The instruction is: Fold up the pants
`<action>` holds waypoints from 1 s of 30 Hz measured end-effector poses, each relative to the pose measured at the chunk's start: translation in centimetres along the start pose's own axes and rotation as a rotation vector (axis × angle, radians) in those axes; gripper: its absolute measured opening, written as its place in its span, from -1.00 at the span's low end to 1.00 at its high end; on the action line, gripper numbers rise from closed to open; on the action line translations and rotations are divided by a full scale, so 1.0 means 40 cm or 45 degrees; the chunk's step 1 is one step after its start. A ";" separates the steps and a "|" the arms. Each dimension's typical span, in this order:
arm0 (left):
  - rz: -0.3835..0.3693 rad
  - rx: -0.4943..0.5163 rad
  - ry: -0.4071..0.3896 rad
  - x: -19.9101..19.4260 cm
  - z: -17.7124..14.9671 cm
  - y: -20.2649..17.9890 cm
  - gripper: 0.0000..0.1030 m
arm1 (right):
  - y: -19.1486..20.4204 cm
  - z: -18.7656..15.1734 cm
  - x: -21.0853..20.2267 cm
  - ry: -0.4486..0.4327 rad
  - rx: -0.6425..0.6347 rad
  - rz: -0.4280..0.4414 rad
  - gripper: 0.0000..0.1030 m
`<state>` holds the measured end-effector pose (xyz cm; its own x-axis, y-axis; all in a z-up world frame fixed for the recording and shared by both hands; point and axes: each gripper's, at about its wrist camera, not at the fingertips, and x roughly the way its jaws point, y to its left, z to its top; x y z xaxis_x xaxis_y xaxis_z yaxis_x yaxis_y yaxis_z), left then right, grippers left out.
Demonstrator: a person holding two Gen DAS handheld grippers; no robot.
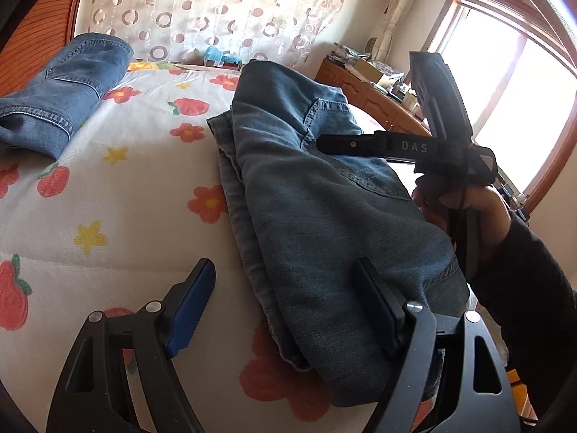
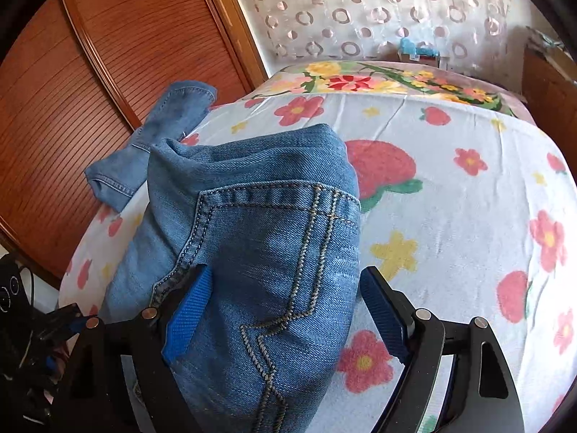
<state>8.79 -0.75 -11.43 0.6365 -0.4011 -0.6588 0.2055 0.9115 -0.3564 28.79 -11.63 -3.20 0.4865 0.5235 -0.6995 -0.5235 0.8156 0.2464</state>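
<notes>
Denim on a flowered bed: at far left of the left wrist view, a second pair of jeans (image 1: 61,104) folded near the sheet's edge, well apart from the work. At centre, the folded pants (image 1: 324,216) in a thick bundle, long axis from the near edge away toward the curtain. Left gripper (image 1: 292,306) spread wide, one blue pad over bare sheet, the other against the bundle's near corner, gripping nothing. To the right, the right gripper (image 1: 378,144) in a hand (image 1: 465,213) over the bundle's far side.

In the right wrist view, pants (image 2: 259,238) between the fingers of the right gripper (image 2: 288,306), jaws wide and not closed on the cloth; whether the left pad presses the denim, hard to tell. Fold judged nearly done; both grippers close by, the right more squarely over the pocket seams.

Beneath, a white bed sheet (image 1: 108,216) printed with strawberries, flowers and stars. Around it, wooden sliding doors (image 2: 72,90), a circle-patterned curtain (image 1: 216,7), a cluttered wooden dresser (image 1: 364,86) and a bright window (image 1: 505,83).
</notes>
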 end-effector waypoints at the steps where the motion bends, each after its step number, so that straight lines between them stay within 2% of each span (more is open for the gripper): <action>1: 0.000 0.001 0.000 0.001 0.001 0.000 0.54 | 0.000 -0.006 -0.002 -0.006 -0.002 0.001 0.64; 6: -0.002 -0.002 -0.001 0.000 0.002 -0.002 0.54 | 0.006 -0.029 -0.002 -0.030 -0.006 -0.006 0.64; 9: -0.009 -0.005 -0.002 0.000 0.004 0.002 0.54 | 0.010 -0.032 -0.007 -0.025 -0.004 0.030 0.47; 12: -0.019 -0.014 -0.001 0.000 0.009 0.007 0.52 | 0.010 -0.031 -0.008 -0.013 -0.004 0.036 0.40; 15: -0.077 -0.035 0.008 0.005 0.012 0.014 0.31 | 0.007 -0.027 -0.010 0.000 0.013 0.059 0.31; 17: -0.137 -0.060 0.018 0.008 0.009 0.021 0.09 | 0.008 -0.027 -0.014 0.001 0.021 0.078 0.18; 18: -0.152 -0.069 0.019 0.009 0.008 0.023 0.05 | 0.007 -0.029 -0.016 -0.002 0.025 0.094 0.06; 20: -0.187 -0.085 0.020 0.012 0.005 0.028 -0.17 | 0.011 -0.030 -0.021 -0.018 0.035 0.102 -0.10; 21: -0.189 -0.079 0.012 0.009 0.005 0.028 -0.26 | 0.013 -0.032 -0.027 -0.033 0.033 0.107 -0.26; 22: -0.191 -0.068 0.003 0.007 0.006 0.029 -0.47 | 0.017 -0.034 -0.033 -0.053 0.035 0.111 -0.41; 23: -0.187 -0.065 -0.009 0.001 0.008 0.028 -0.64 | 0.021 -0.036 -0.043 -0.077 0.040 0.120 -0.46; 25: -0.187 -0.060 -0.012 -0.005 0.011 0.027 -0.71 | 0.042 -0.038 -0.063 -0.126 0.021 0.102 -0.55; 30: -0.180 -0.057 -0.065 -0.029 0.019 0.032 -0.76 | 0.102 -0.022 -0.115 -0.239 -0.038 0.077 -0.58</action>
<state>8.90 0.94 -10.62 0.6407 -0.5190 -0.5659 0.2629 0.8407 -0.4733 23.80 -10.95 0.43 0.5741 0.6102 -0.5459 -0.5749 0.7752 0.2619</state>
